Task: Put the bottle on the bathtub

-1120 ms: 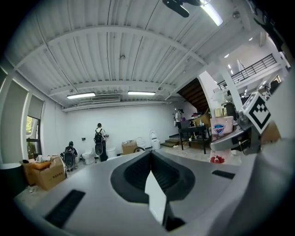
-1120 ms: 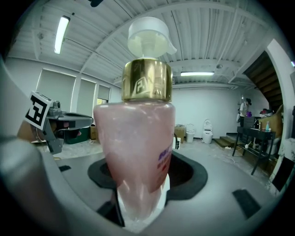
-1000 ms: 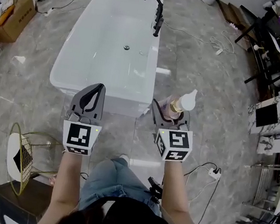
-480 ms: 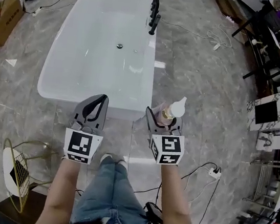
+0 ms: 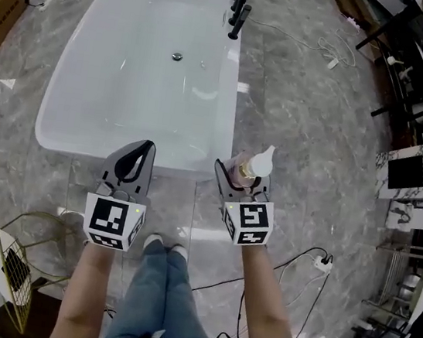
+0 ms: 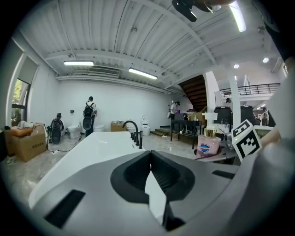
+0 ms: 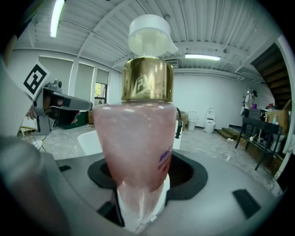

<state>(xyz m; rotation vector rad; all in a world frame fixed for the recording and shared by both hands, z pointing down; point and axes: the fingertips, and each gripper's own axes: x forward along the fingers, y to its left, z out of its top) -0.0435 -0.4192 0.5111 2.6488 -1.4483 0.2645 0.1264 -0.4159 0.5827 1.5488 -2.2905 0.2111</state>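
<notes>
**Right gripper (image 7: 140, 205) clamped on the bottle (image 7: 142, 138), bathtub (image 5: 88, 100) just ahead**

The right gripper's jaws are closed on the lower body of the bottle and hold it upright. The bottle is translucent pink, with a gold collar (image 7: 147, 79) and a white pump head (image 7: 150, 35) on top. The left gripper (image 6: 150, 156) has its jaws together with nothing between them. From its own view the bottle shows off to the right, beside the marker cube (image 6: 248, 139) of the other gripper.

In the head view both grippers are held side by side at about the same height, near the closest end of the white bathtub. The left one overlaps the tub's near rim, and the right one sits just off its near right corner, over the grey marble floor (image 5: 305, 115). The bottle is in the air, not on the tub.

Farther out, a drain (image 5: 177, 56) lies in the tub's bottom and a black faucet (image 5: 239, 3) stands on its right rim at the far end. A gold wire stand (image 5: 14, 265) is at the person's left, and a white power strip (image 5: 323, 263) lies on the floor at the right
</notes>
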